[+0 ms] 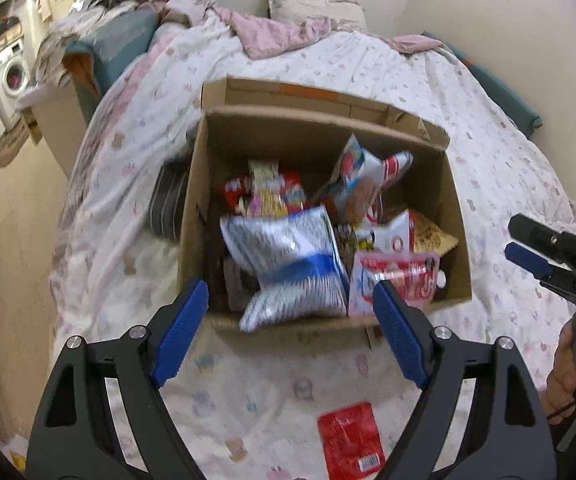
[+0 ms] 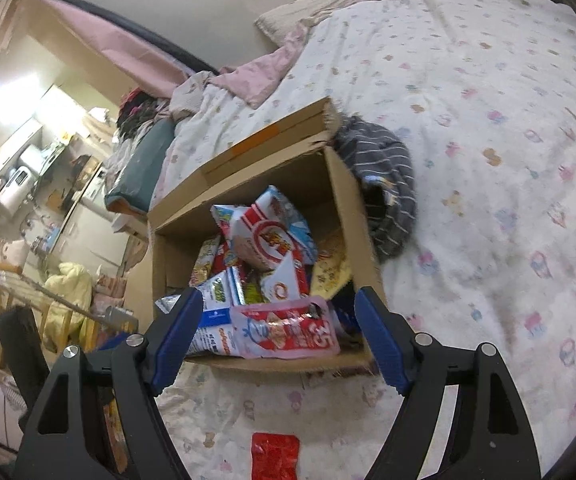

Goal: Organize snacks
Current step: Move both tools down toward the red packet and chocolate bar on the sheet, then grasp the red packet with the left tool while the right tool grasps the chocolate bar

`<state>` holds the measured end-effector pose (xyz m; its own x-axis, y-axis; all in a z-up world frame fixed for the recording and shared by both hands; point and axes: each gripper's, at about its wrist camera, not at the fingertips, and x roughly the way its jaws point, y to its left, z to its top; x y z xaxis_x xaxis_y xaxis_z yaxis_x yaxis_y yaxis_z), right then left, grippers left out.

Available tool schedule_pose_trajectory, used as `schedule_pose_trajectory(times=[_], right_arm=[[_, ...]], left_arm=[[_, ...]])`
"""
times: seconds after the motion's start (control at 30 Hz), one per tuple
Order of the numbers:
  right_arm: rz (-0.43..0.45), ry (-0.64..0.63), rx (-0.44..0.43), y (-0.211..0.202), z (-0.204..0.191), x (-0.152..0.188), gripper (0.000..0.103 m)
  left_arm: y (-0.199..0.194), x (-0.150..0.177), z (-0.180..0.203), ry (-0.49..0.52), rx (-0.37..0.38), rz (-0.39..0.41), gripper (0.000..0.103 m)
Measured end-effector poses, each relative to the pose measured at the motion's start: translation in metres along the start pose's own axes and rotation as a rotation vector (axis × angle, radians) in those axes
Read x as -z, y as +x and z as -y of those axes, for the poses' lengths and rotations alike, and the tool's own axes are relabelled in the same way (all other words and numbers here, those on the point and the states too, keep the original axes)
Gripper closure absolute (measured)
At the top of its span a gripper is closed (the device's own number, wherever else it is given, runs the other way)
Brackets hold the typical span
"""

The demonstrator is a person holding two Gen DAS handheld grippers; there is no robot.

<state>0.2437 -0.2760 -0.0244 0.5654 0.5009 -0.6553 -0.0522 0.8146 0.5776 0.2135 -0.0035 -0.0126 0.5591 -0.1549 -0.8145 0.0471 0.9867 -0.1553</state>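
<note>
From the left wrist view, the left gripper [image 1: 290,316] hangs with its jaws spread wide and nothing between them, low in the frame just in front of the cardboard box [image 1: 458,216] that sits on the bed [image 1: 468,92] at centre. The box is crammed with snack bags; a blue and white bag [image 1: 288,264] lies on top at its near edge, a pink pack [image 1: 396,276] beside it. A red packet [image 1: 350,440] lies alone on the quilt at the bottom of the frame, outside the box. At the right edge the right gripper [image 1: 526,248] shows, its jaws apart. From the right wrist view, that gripper [image 2: 277,332] is open and empty too, hovering at the box's near rim over the pink pack [image 2: 288,332], with the red packet [image 2: 275,456] at bottom centre. A striped grey garment [image 2: 384,168] is bunched against the box, right of centre. The packet looks light, flat and slick, so I'd pinch it by a sealed edge; the puffed bags would crush, so hold them gently by a top seam.
</note>
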Motion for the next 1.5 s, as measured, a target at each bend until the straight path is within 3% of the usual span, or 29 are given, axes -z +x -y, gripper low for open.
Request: schedule_pose_trajectory(times=[0.43,0.67,0.8,0.87,0.93,1.13,1.2,1.27,1.33,1.4,1.5], right_arm=[[-0.002,0.042,0.078,-0.035,0.030,0.050,0.021],[-0.027,0.048,0.126,-0.039,0.045,0.069,0.021],[-0.044,0.059,0.142,-0.037,0.052,0.076,0.021],[-0.048,0.054,0.145,-0.037,0.052,0.076,0.021],[-0.046,0.051,0.146,-0.037,0.051,0.075,0.021],[-0.059,0.050,0.143,-0.029,0.049,0.074,0.021],[-0.066,0.042,0.150,-0.025,0.047,0.074,0.021],[-0.072,0.041,0.153,-0.024,0.047,0.075,0.021],[-0.074,0.042,0.155,-0.022,0.048,0.075,0.021],[-0.074,0.040,0.158,-0.022,0.049,0.075,0.021],[-0.078,0.042,0.164,-0.021,0.049,0.076,0.021]], left_arm=[[0.023,0.055,0.019,-0.048,0.016,-0.150,0.021],[0.064,0.102,0.041,-0.048,0.027,-0.354,0.021],[0.084,0.134,0.065,0.042,-0.007,-0.454,0.021],[0.090,0.147,0.074,0.107,-0.061,-0.468,0.020],[0.089,0.154,0.082,0.143,-0.095,-0.432,0.013],[0.100,0.153,0.082,0.116,-0.084,-0.459,0.001],[0.104,0.152,0.081,0.102,-0.078,-0.469,0.001],[0.104,0.153,0.086,0.105,-0.078,-0.472,0.010],[0.100,0.149,0.084,0.129,-0.077,-0.467,0.031],[0.094,0.148,0.084,0.125,-0.068,-0.464,0.042],[0.089,0.145,0.078,0.111,-0.046,-0.470,0.045]])
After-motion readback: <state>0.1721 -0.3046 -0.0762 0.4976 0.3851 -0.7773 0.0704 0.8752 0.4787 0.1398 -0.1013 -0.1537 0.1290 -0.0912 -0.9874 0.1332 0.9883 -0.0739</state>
